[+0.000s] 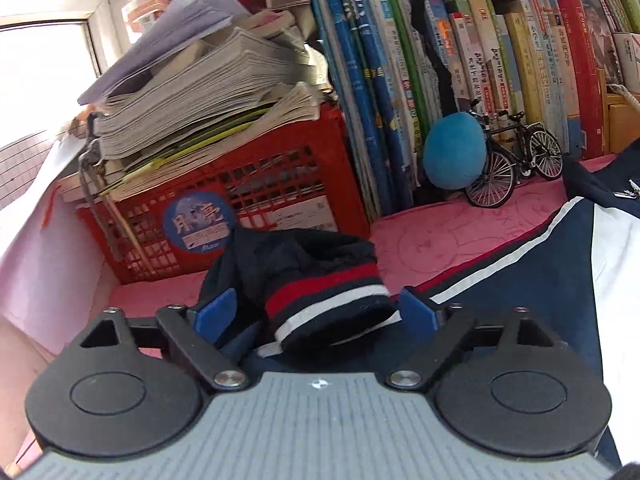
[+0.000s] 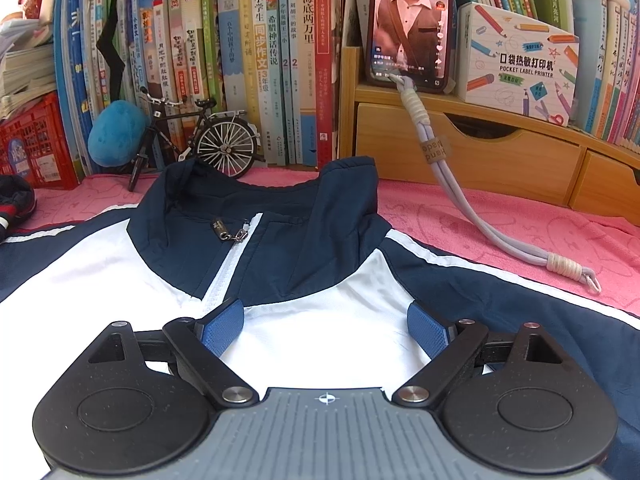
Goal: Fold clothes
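- Left wrist view: The left gripper (image 1: 316, 312) had its blue fingers (image 1: 218, 314) wide apart, with the striped cuff (image 1: 332, 304) of the jacket sleeve sitting between them. The fingers did not look pressed onto it, so I judged it was not held yet.
- The cuff was thick and stretchy-looking, with red, white and dark blue bands. The sleeve above it was bunched up and dark.
- The sleeve lay on a pink fuzzy cloth (image 1: 440, 240) on the bench, just in front of a red plastic crate (image 1: 280, 184) stacked with paper.
- What could go wrong: the gripper might close on only the rim of the cuff, and the smooth sleeve could slip out. A big swing could also bump the crate.
- Right wrist view: The right gripper (image 2: 326, 326) was wide open too, holding nothing, hovering over the white chest of the jacket (image 2: 320, 240).
- The jacket lay flat, zipped up, collar toward the books. It looked thin and slippery, dark blue and white.
- A toy bicycle (image 2: 200, 140), a blue soft ball (image 2: 116, 138) and a grey cord (image 2: 480, 220) were near. The cord lay just beside the shoulder, so a folded sleeve could drag it.
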Tool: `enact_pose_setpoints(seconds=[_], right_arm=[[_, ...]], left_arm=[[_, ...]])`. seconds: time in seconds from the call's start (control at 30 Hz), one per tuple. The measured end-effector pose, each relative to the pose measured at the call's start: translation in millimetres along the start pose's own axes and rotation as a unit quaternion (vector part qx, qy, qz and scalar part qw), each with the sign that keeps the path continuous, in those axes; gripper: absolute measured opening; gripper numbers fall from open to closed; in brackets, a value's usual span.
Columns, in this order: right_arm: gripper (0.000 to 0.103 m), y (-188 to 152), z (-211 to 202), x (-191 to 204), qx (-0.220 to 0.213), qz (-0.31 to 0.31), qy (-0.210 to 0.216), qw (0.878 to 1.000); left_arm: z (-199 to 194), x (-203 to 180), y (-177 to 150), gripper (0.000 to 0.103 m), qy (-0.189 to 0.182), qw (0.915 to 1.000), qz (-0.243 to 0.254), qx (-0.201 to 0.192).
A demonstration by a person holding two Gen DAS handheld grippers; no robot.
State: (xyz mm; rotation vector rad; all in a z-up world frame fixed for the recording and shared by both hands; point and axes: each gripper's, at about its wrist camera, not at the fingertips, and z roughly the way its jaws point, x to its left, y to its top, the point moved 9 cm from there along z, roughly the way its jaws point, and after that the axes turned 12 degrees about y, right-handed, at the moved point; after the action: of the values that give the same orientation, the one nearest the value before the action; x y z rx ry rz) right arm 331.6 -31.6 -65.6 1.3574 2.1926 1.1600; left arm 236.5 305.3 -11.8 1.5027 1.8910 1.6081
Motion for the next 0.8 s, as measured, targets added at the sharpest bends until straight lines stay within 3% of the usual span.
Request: enact_pose_setpoints(seconds=[0.03, 0.07, 0.1, 0.17, 0.23, 0.27, 0.37, 0.47, 0.53, 0.6, 0.67, 0.73, 0.8], right_arm=[[0.090, 0.1, 0.1, -0.1, 0.000, 0.000, 0.000, 1.000], [0.090, 0.2, 0.1, -0.2, 0.000, 0.001, 0.000, 1.000], [0.090, 0.2, 0.2, -0.2, 0.000, 0.001, 0.000, 1.000], [0.090, 0.0, 0.1, -0.5, 0.000, 0.001, -0.001, 1.000], [0.090, 0.2, 0.3, -0.2, 0.000, 0.002, -0.001, 1.000], [0.090, 0.2, 0.6, -0.4, 0.000, 0.002, 0.000, 1.000], [0.091, 0.0, 0.8, -0.6, 0.001, 0.003, 0.002, 1.000], [0.091, 0.1, 1.1, -0.9, 0.001, 0.003, 0.002, 1.000], [0.091, 0.1, 1.1, -1.1, 0.000, 0.004, 0.002, 1.000], [0.091, 0.0, 1.2, -1.1, 0.000, 0.004, 0.002, 1.000], [0.091, 0.1, 1.2, -1.1, 0.001, 0.003, 0.002, 1.000], [0.092, 0.1, 1.0, -1.5, 0.001, 0.003, 0.003, 1.000], [0.092, 0.1, 0.9, -1.5, 0.001, 0.003, 0.002, 1.000]], left_arm=[[9.0, -4.7, 1.1, 0.095, 0.017, 0.9998, 0.008, 0.005], [19.7, -1.8, 1.7, 0.068, 0.038, 0.9990, 0.012, 0.017], [31.0, 5.8, 2.0, 0.034, 0.058, 0.9977, 0.013, 0.034], [45.4, 40.0, 7.4, 0.016, 0.099, 0.9935, -0.005, 0.055], [50.6, 96.2, 19.0, 0.011, 0.163, 0.9845, -0.024, 0.058], [48.7, 128.2, 26.8, 0.001, 0.195, 0.9788, -0.031, 0.056], [28.1, 219.0, 53.0, 0.000, 0.275, 0.9587, -0.063, 0.039], [6.0, 269.3, 63.4, 0.002, 0.302, 0.9474, -0.098, 0.041], [-0.8, 274.8, 56.9, 0.007, 0.276, 0.9516, -0.123, 0.055], [0.4, 251.9, 39.1, 0.036, 0.213, 0.9657, -0.129, 0.074], [4.5, 217.9, 15.6, 0.052, 0.165, 0.9726, -0.127, 0.103], [8.6, 181.8, -8.9, 0.054, 0.123, 0.9755, -0.123, 0.135], [14.7, 158.0, -35.2, 0.054, 0.113, 0.9703, -0.130, 0.170]])
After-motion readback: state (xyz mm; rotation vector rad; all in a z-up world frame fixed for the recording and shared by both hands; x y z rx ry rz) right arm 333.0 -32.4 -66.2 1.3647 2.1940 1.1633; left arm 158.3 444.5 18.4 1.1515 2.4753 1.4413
